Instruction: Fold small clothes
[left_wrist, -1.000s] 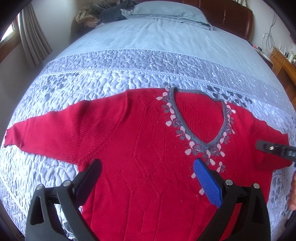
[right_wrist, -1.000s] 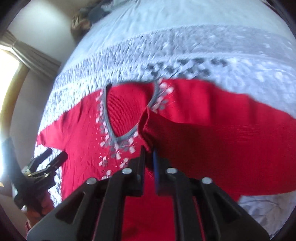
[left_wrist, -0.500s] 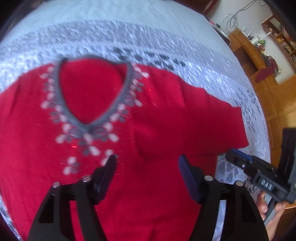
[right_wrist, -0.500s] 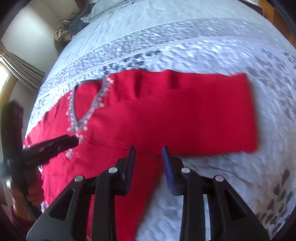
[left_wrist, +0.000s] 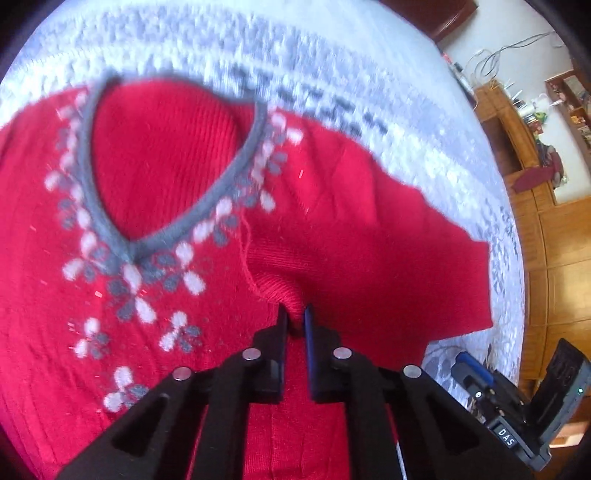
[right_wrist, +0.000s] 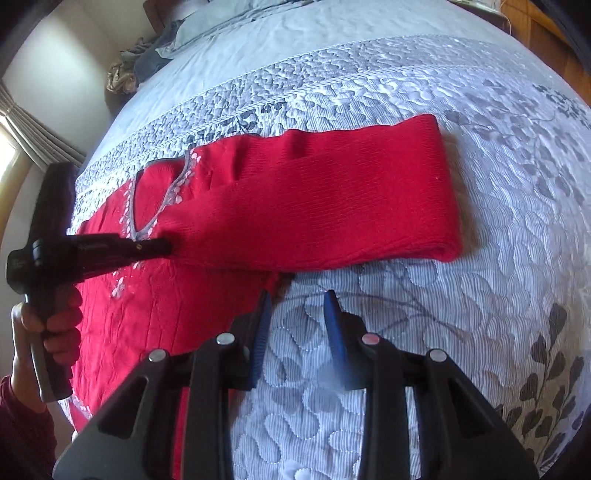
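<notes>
Now the red sweater (right_wrist: 306, 206) lies flat on the bed (right_wrist: 461, 110), its quilted cover grey and white, one sleeve stretched sideways across the cover. Near the armpit, the left hand-held gripper (left_wrist: 294, 319) is pinched tight on a fold of red knit. Beside the hem, the right hand-held gripper (right_wrist: 295, 301) hangs partly parted over bare quilt, holding nothing.

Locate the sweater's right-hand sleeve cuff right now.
In the right wrist view the sleeve cuff lies flat on the quilted bedspread, right of centre, beyond the open right gripper, far from the grey V-neckline.
</notes>
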